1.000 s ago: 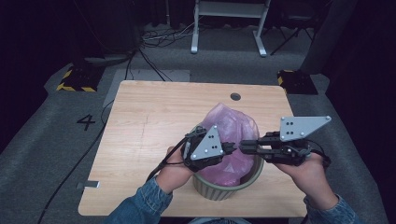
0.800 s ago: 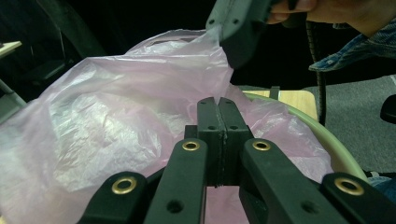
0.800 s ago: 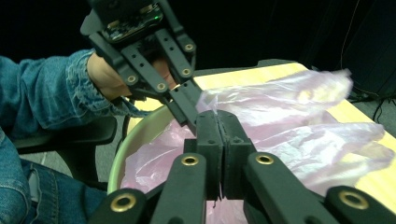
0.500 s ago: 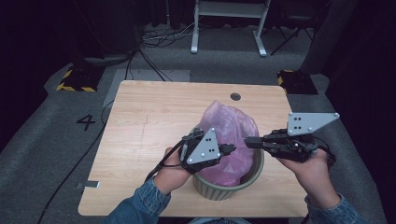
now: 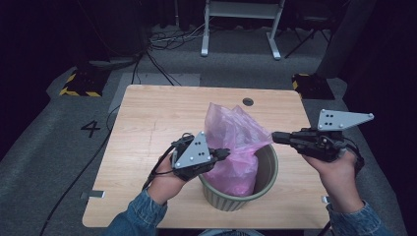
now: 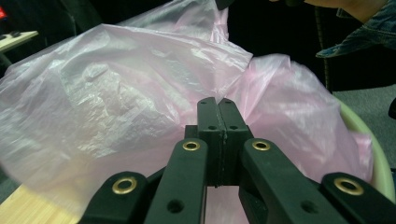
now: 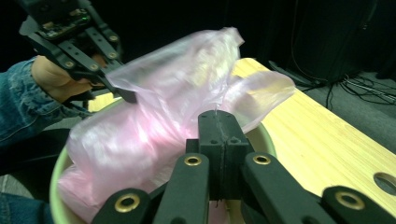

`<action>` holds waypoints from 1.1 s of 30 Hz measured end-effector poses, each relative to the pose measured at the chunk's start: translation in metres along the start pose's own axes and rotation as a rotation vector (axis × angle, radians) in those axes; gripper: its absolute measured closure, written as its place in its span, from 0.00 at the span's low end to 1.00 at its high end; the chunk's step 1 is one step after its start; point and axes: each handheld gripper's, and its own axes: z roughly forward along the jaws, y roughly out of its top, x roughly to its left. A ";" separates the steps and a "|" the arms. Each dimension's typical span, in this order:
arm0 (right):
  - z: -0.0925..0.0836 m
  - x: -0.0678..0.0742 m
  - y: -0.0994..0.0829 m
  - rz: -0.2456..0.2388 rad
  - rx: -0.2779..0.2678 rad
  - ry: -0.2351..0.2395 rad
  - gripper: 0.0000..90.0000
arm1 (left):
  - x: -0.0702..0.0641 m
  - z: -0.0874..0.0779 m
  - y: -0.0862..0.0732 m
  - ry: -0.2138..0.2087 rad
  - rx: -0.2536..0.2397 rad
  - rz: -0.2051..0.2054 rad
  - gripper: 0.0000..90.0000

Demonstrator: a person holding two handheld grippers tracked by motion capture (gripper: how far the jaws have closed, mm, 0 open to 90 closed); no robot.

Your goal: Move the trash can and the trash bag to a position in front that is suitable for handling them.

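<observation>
- Bag (image 5: 235, 142) sits inside the bin (image 5: 266, 173) on the bench (image 5: 147, 128), bottom tucked in, top still bunched above the rim.
- Left gripper (image 5: 223, 153) fingers closed, pinching the bag's near edge.
- Right gripper (image 5: 276, 138) fingers closed on the far edge, film pulled taut; grip probable, view blurred.
- Left to do: spread the mouth, fold it over the rim.
</observation>
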 end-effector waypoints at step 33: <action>-0.072 -0.017 -0.033 0.095 0.035 -0.151 1.00 | 0.024 -0.076 -0.060 0.119 0.007 -0.090 1.00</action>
